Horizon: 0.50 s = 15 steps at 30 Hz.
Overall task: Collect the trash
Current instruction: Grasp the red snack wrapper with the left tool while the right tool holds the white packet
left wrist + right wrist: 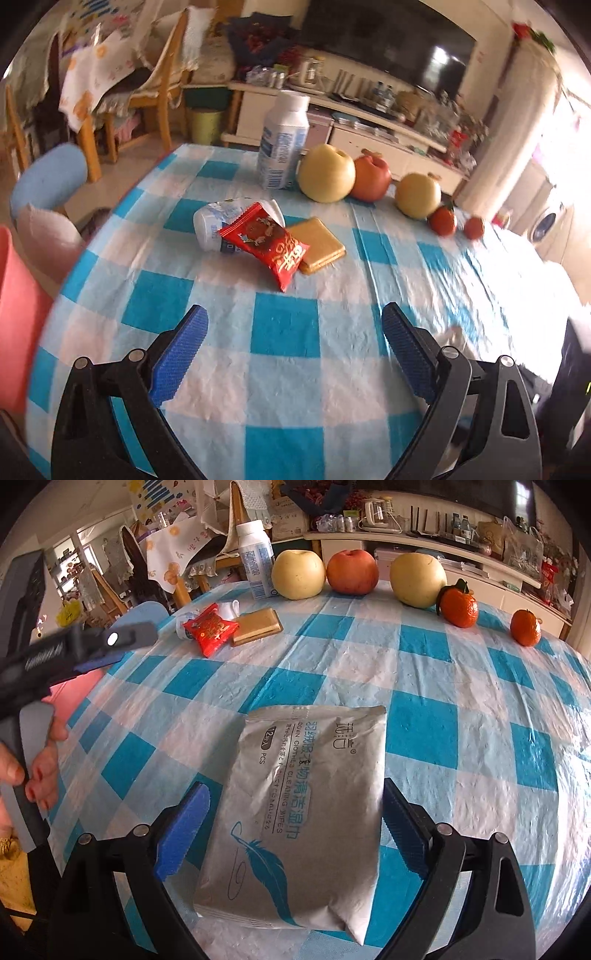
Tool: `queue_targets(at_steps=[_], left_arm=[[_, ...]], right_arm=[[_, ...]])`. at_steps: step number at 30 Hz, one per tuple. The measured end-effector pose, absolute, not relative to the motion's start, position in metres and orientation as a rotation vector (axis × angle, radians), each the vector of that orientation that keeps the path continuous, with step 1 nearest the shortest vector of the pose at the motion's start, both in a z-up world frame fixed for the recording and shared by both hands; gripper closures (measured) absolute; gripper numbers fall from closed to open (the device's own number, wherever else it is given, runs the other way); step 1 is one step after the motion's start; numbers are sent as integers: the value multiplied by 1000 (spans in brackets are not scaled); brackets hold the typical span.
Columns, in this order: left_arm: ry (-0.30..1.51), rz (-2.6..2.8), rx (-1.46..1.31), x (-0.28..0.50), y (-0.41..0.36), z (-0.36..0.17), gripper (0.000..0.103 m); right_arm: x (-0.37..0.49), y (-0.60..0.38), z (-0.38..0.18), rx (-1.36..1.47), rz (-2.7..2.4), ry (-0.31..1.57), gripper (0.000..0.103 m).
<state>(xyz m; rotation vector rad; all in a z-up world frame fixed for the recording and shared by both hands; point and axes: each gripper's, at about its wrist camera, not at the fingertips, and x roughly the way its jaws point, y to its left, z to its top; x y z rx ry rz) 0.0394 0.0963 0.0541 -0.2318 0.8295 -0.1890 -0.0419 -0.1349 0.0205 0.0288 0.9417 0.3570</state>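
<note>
- Right wrist view: right tongs [291,827] spread wide around wipes pack [299,812], pads clear of it.
- Left tongs [295,347] wide, empty, over counter [284,387], short of red wrapper [267,242].

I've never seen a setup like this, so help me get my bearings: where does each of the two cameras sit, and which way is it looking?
Left wrist view: on the left gripper, looking down along its open blue fingers at the checked tablecloth, toward the red snack packet.
Right wrist view: on the right gripper, over the wipes pack between its open fingers; the left hand shows at the side.
Shared: the packet, upright bottle, and fruit row.
</note>
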Motion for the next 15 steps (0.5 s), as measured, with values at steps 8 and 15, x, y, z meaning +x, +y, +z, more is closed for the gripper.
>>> queue_targets(at_steps=[8,15], left_arm=[[883,-59,-453,98,94,33,28],[910,17,-449,122,88,21,39]], right_arm=[[-41,-125,20,-27,378,940,10],[-41,-121,18,-46,394,944,9]])
